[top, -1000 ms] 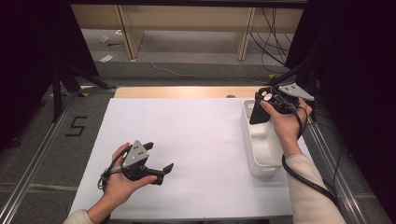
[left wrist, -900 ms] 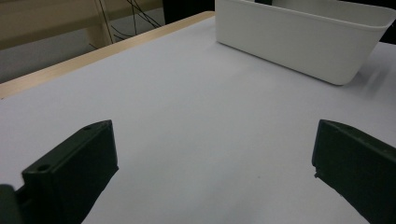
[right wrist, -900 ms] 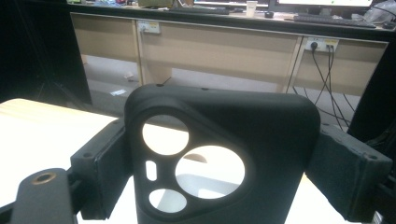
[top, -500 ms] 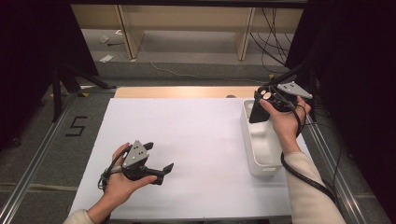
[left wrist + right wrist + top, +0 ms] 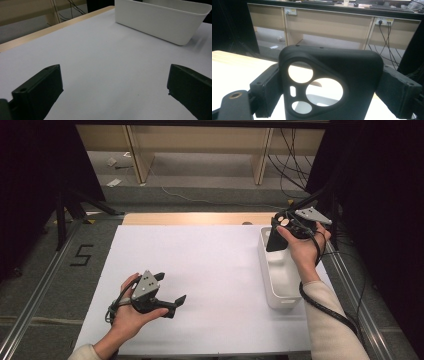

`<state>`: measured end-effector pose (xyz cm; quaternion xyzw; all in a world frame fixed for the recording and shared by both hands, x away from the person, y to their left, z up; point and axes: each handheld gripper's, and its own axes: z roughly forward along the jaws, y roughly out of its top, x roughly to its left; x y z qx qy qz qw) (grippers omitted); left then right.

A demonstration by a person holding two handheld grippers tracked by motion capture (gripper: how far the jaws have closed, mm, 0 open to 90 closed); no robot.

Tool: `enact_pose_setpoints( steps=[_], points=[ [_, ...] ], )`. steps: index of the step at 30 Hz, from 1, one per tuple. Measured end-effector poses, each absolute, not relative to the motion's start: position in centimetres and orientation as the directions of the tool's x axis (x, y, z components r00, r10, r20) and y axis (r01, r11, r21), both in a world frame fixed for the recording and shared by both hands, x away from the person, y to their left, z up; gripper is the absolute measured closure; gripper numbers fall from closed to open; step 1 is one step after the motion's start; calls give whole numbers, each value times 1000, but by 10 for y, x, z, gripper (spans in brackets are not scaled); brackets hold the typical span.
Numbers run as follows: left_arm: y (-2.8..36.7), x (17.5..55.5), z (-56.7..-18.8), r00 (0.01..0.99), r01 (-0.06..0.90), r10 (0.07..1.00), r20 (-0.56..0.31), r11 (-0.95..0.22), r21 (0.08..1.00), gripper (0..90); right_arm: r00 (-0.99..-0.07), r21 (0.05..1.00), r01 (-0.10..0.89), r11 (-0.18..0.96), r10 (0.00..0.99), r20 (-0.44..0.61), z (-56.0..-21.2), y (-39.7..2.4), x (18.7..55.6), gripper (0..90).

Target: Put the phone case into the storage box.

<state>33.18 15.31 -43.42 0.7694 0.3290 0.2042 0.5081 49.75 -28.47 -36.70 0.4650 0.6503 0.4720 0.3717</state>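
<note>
Fingers of the right gripper (image 5: 278,239) clamp a black phone case (image 5: 329,85), gripping its two side edges and holding it upright over the far end of the white bin (image 5: 278,285) at the counter's (image 5: 210,265) right side. Judging by that pose, the case is either being lifted out or about to be lowered in; the next move calls for a steady vertical path clear of the rim. Near the front-left, the left gripper (image 5: 170,292) rests low in the person's hand, fingers spread wide and empty, aimed across the white surface toward the bin.

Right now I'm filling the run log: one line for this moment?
left gripper: open, empty, over white mat | right gripper: shut on black phone case, above white bin
</note>
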Motion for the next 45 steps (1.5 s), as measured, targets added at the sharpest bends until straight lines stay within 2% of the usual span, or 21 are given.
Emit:
enact_pose_setpoints(
  steps=[45],
  points=[
    [152, 331, -434, 703, 298, 711, -24, -264, 917, 0, -294, 955, 254, 154, 953, -76, -368, -276, 520, 154]
  ],
)
